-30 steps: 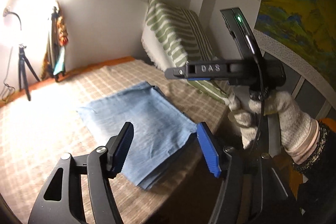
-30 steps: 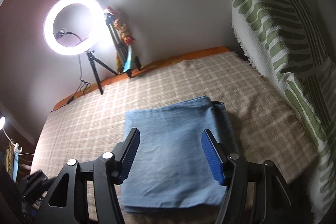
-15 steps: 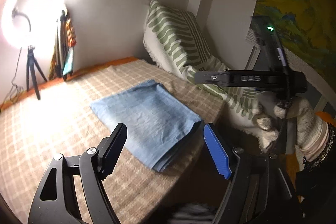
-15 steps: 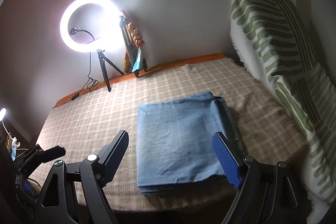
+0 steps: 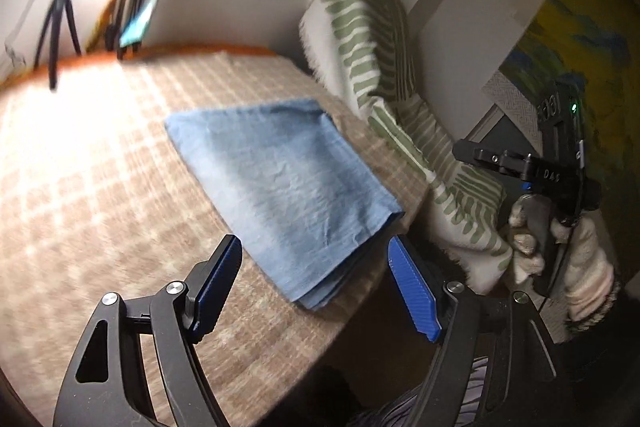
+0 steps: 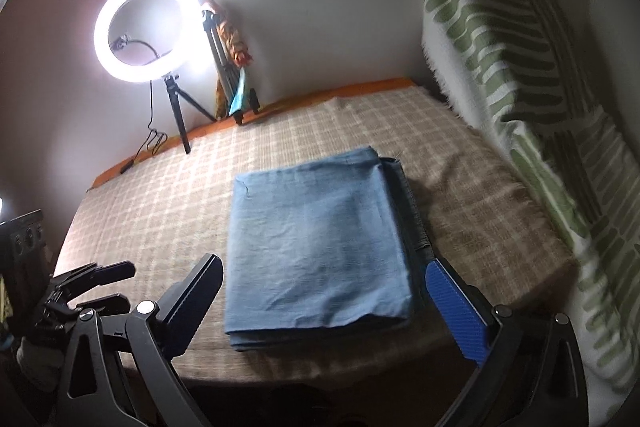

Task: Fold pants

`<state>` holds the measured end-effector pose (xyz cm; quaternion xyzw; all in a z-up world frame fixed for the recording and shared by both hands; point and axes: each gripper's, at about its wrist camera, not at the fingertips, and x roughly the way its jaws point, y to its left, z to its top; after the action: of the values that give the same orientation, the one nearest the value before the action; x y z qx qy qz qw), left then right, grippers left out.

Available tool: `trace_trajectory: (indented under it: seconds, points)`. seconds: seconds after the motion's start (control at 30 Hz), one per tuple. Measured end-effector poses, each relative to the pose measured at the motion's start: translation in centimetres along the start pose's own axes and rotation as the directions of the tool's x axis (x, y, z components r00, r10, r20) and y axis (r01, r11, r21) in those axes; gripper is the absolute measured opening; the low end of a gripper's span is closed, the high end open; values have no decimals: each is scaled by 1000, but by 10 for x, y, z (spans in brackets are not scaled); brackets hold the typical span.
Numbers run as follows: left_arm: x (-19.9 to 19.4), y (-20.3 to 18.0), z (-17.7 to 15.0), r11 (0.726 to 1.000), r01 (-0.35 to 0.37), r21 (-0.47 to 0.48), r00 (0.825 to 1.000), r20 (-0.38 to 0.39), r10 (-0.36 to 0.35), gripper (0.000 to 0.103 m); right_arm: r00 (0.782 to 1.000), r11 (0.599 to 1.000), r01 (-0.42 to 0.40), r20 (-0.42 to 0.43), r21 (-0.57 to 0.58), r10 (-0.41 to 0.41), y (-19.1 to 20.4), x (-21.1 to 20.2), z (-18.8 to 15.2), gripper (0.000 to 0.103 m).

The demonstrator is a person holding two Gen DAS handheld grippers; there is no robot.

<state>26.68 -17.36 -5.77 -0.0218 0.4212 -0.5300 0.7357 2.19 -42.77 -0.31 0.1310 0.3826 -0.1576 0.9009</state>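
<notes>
A room in a home, set up for filming — a ring light [image 6: 150, 27] on a tripod [image 6: 182, 115] stands by the wall, beside a table under a checked cloth [image 6: 280, 139], a green-patterned cushion [image 6: 500, 39] and a landscape painting [image 5: 576, 39].

Folded pants on a cloth-covered counter, seen from both wrist views.
The pants [image 6: 316, 243] lie on the cloth [image 6: 168, 195] near the counter's front edge. Behind, against the wall, stands a ring light [image 6: 148, 31] on a tripod [image 6: 180, 115]. Right of the pants a patterned cushion [image 6: 516, 75] leans upright at the counter's side. The right claw [image 6: 324, 303] sits just before the pants' near edge; the left claw [image 5: 312, 283] faces their near corner.
</notes>
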Motion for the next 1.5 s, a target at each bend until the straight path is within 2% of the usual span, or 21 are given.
trace_trajectory:
  seconds: [0.13, 0.23, 0.5, 0.67, 0.73, 0.9, 0.97, 1.03, 1.07, 1.1, 1.17, 1.3, 1.33, 1.47, 1.5]
  points:
    - [35, 27, 6, 995, -12, -100, 999, -41, 8, 76, 998, 999, -33, -47, 3, 33, -35, 41, 9, 103]
    - [57, 41, 11, 988, -6, -155, 998, -60, -3, 76, 993, 995, -95, -65, 26, 97, -59, 72, 14, 103]
    - [97, 70, 21, 974, -20, -225, 997, -82, 1, 76, 979, 982, -186, -80, 23, 187, -101, 145, 21, 103]
    - [98, 83, 23, 967, -16, -253, 998, -60, 1, 76, 965, 969, -247, -94, -1, 245, -117, 177, 27, 103]
    - [99, 86, 24, 968, -14, -250, 998, -61, -1, 76, 952, 958, -287, -114, 1, 285, -122, 187, 29, 103]
    - [110, 91, 25, 965, 13, -261, 996, -86, -37, 76, 901, 913, -407, -151, 32, 407, -128, 208, 32, 103]
    - [113, 92, 25, 964, 27, -264, 996, -78, -49, 75, 892, 904, -426, -152, 31, 425, -126, 211, 31, 103]
    - [115, 92, 27, 963, 38, -268, 996, -68, -58, 75, 871, 884, -466, -163, 17, 463, -121, 212, 30, 103]
    - [115, 94, 27, 958, 47, -283, 996, -58, -65, 75, 864, 877, -480, -169, 9, 474, -118, 212, 28, 101]
    - [115, 94, 27, 954, 56, -295, 996, -49, -73, 75, 851, 866, -499, -186, 6, 491, -115, 212, 27, 92]
    - [114, 96, 24, 948, 75, -309, 996, -32, -89, 75, 854, 869, -494, -192, -10, 483, -109, 210, 25, 89]
    - [114, 92, 22, 959, 68, -276, 997, -28, -79, 73, 858, 876, -482, -189, 26, 478, -113, 211, 24, 69]
    - [115, 92, 22, 957, 69, -282, 996, -26, -80, 73, 859, 878, -477, -196, 26, 473, -114, 212, 24, 68]
    - [120, 90, 24, 958, 67, -278, 997, -25, -77, 71, 866, 888, -458, -207, 36, 455, -112, 215, 28, 71]
    - [121, 88, 24, 960, 58, -273, 997, -27, -68, 64, 870, 892, -451, -207, 37, 448, -109, 216, 28, 73]
